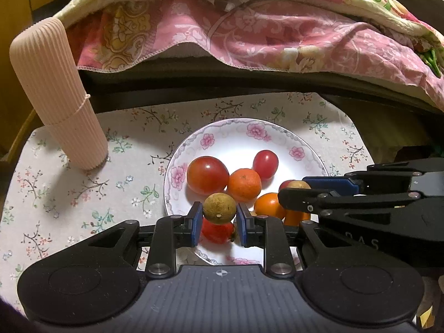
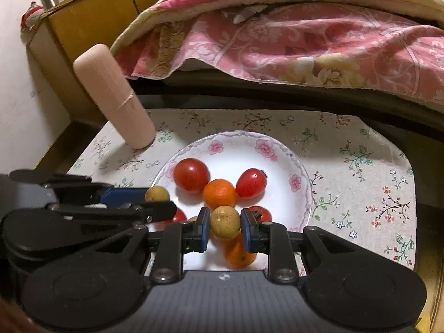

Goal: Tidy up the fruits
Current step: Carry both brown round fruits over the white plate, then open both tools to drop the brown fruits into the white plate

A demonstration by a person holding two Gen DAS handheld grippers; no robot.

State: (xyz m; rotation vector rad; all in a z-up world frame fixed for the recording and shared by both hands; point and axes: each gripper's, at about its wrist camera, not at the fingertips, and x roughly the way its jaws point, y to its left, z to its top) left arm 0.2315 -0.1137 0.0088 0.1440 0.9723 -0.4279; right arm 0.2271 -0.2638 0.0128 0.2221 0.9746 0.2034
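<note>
Longans [image 1: 219, 208] [image 2: 225, 222] clamped, one per gripper: left [image 1: 219, 216], right [image 2: 225, 229], above plate's near rim [image 1: 177, 149]. Risk: smooth round fruit squirts out; crowded grippers collide.

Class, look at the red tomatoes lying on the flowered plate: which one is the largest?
The round tomato at the plate's left side, touching the orange citrus. It is clearly bigger and rounder than the small oval tomato behind the citrus.

Floral-clothed table [image 1: 83, 194] bearing plate [image 1: 236, 136] and ribbed pink cylinder [image 1: 52, 91].
</note>
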